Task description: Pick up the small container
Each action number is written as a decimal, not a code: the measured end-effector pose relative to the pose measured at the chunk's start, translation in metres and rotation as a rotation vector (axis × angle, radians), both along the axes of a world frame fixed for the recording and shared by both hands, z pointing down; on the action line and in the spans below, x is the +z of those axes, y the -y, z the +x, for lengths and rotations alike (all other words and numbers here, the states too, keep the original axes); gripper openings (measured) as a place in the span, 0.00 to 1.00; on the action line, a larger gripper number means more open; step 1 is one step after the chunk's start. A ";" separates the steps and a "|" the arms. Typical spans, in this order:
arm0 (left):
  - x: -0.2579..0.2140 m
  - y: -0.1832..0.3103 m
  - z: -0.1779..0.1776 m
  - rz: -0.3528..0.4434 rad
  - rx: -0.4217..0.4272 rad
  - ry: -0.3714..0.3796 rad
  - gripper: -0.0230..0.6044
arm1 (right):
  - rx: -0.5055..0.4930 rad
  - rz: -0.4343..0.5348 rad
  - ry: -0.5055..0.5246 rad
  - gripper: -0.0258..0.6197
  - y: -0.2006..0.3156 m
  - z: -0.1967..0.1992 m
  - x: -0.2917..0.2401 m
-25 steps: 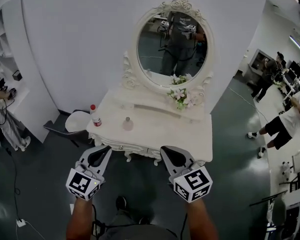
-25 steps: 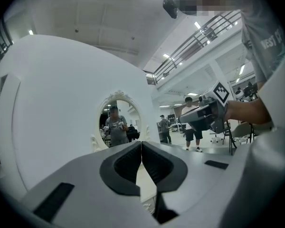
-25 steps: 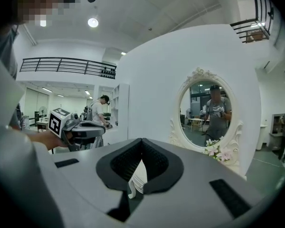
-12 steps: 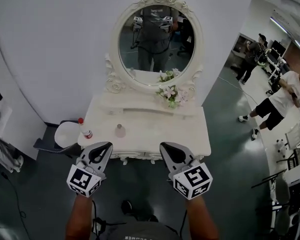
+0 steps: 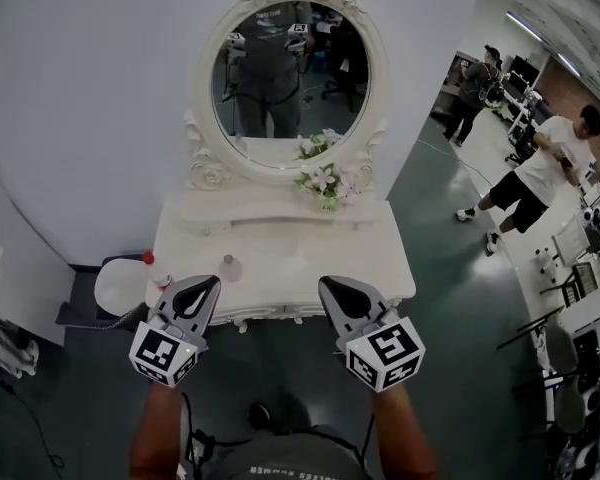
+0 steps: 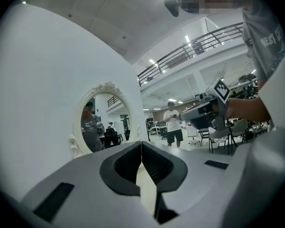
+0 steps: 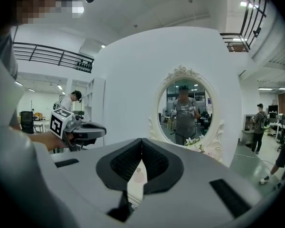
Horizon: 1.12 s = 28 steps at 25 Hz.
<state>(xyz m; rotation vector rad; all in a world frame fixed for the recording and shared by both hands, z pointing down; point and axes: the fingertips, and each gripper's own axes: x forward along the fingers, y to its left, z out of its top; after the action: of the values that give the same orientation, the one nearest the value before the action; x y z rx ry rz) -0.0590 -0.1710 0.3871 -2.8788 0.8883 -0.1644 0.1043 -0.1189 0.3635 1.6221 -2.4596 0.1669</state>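
Observation:
The small container, a pale pinkish jar with a narrow top, stands on the left part of the white dressing table. In the right gripper view the small container shows through the slit below the jaws. My left gripper hovers at the table's front edge, just short of the jar and slightly to its left, jaws shut and empty. My right gripper is level with it further right, also shut on nothing. The left gripper and the right gripper each have their tips touching.
A bottle with a red cap stands at the table's left edge. Flowers sit by the oval mirror at the back. A white chair is left of the table. People stand at the far right.
The head view has swung so the dressing table and mirror sit further left and lower in the picture. Both grippers have kept their places and stayed shut.

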 end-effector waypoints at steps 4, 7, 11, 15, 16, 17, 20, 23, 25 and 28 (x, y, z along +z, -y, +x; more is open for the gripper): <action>0.001 0.013 -0.001 -0.001 0.019 -0.014 0.07 | 0.024 0.001 -0.012 0.08 0.007 0.000 -0.002; 0.000 0.020 -0.001 -0.001 0.027 -0.026 0.07 | 0.030 -0.002 -0.018 0.08 0.013 0.000 -0.001; 0.000 0.030 -0.005 0.001 0.021 -0.027 0.07 | 0.011 0.010 -0.016 0.08 0.026 -0.005 -0.004; 0.005 0.043 -0.009 -0.005 -0.008 -0.027 0.07 | -0.020 0.012 -0.010 0.08 0.046 -0.006 0.000; 0.007 0.046 -0.011 -0.008 -0.020 -0.024 0.07 | -0.029 0.011 -0.006 0.08 0.051 -0.006 0.002; 0.010 0.051 -0.012 -0.010 -0.033 -0.020 0.07 | -0.039 0.008 -0.003 0.08 0.057 -0.006 0.004; 0.018 0.064 -0.017 -0.025 -0.074 -0.017 0.07 | -0.079 -0.008 0.003 0.08 0.076 -0.009 0.014; 0.028 0.076 -0.020 -0.047 -0.104 -0.010 0.07 | -0.120 -0.028 0.005 0.08 0.095 -0.014 0.023; 0.033 0.083 -0.022 -0.058 -0.123 -0.003 0.07 | -0.146 -0.038 0.006 0.08 0.108 -0.017 0.026; 0.043 0.095 -0.026 -0.075 -0.152 -0.010 0.07 | -0.182 -0.049 0.002 0.08 0.126 -0.022 0.030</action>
<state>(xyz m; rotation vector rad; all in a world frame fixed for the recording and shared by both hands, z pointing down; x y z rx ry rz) -0.0853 -0.2659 0.4299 -2.8808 1.1272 -0.2026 0.0820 -0.2448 0.3933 1.3702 -2.5668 0.1998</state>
